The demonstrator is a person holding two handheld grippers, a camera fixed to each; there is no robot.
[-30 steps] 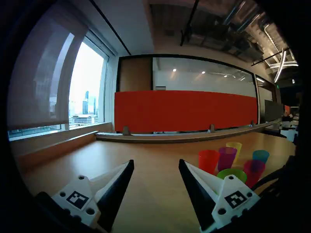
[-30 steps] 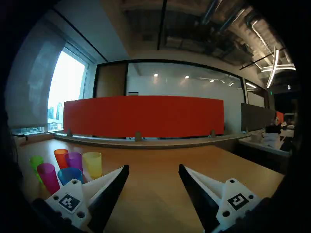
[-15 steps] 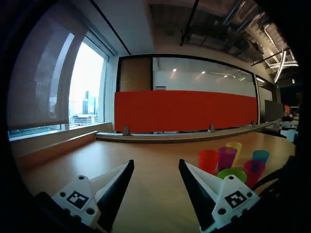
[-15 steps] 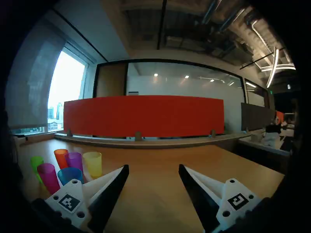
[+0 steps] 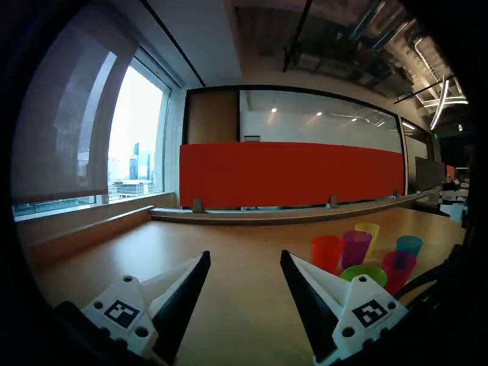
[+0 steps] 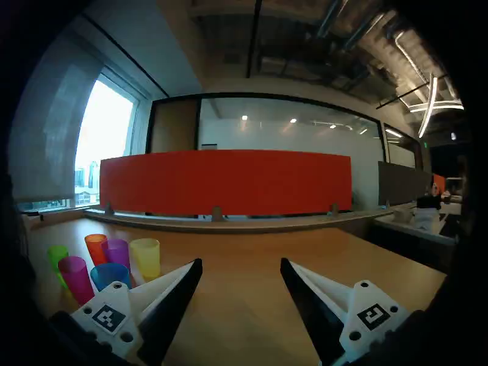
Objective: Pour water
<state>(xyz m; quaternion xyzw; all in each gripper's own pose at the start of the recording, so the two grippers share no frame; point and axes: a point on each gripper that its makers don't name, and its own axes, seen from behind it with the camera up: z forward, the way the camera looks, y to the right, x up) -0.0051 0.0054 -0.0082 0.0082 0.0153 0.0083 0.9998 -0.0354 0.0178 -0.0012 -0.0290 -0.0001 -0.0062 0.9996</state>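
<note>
Clustering right of the spread, empty left gripper [image 5: 244, 252] and left of the spread right gripper [image 6: 241, 261], coloured cups [image 5: 355, 245].

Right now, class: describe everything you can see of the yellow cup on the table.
The yellow cup is a translucent plastic tumbler, slightly tapered toward its base. It stands upright, open mouth up, on the wooden table. It is right beside the purple cup; whether they touch is unclear. Whether it holds water cannot be told.
</note>
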